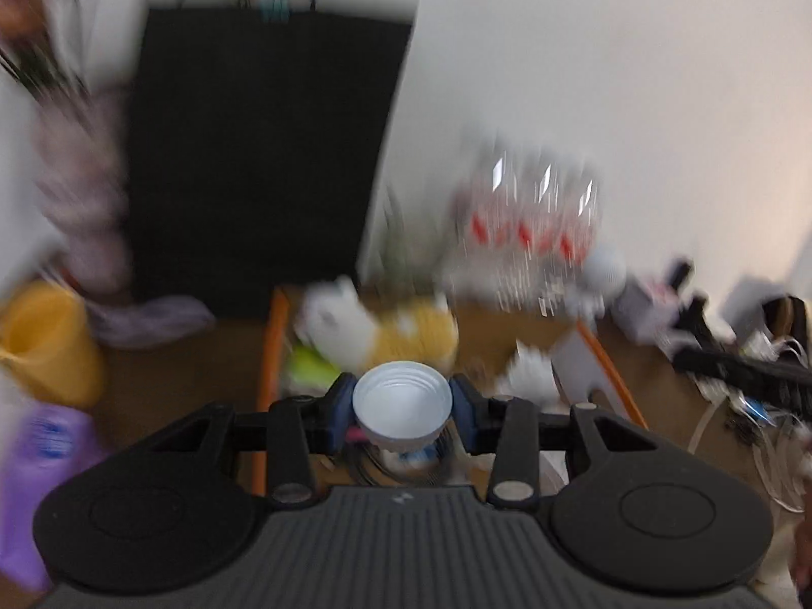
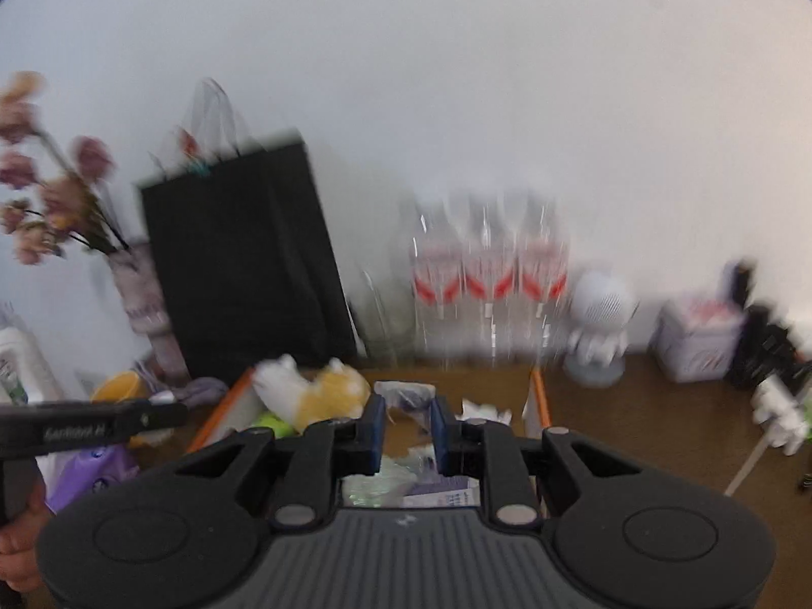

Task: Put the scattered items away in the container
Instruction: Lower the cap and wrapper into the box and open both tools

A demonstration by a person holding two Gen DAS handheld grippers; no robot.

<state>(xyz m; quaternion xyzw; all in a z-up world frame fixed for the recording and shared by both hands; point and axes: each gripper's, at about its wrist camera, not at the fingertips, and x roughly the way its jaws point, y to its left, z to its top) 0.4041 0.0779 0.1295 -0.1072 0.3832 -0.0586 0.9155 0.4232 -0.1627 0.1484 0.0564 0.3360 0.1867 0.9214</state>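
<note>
My left gripper (image 1: pixel 402 408) is shut on a white threaded cap (image 1: pixel 401 391), its open side facing the camera, gripped between the blue pads (image 1: pixel 341 406). It hangs over an orange-rimmed cardboard box (image 1: pixel 268 355). The box holds a white and yellow plush toy (image 1: pixel 385 330), a green item and crumpled white paper (image 1: pixel 528 370). My right gripper (image 2: pixel 406 426) is shut on a small crumpled dark-and-clear wrapper (image 2: pixel 406 396), above the same box (image 2: pixel 539 396). The plush toy (image 2: pixel 325 396) lies at the box's far left. Everything is motion-blurred.
A tall black paper bag (image 1: pixel 264 152) stands behind the box, beside a shrink-wrapped pack of water bottles (image 2: pixel 487 279) and a white round figure (image 2: pixel 601 325). A yellow cup (image 1: pixel 45 340) and a purple bottle (image 1: pixel 45 457) sit left. Cables and dark gear (image 1: pixel 736 355) lie right.
</note>
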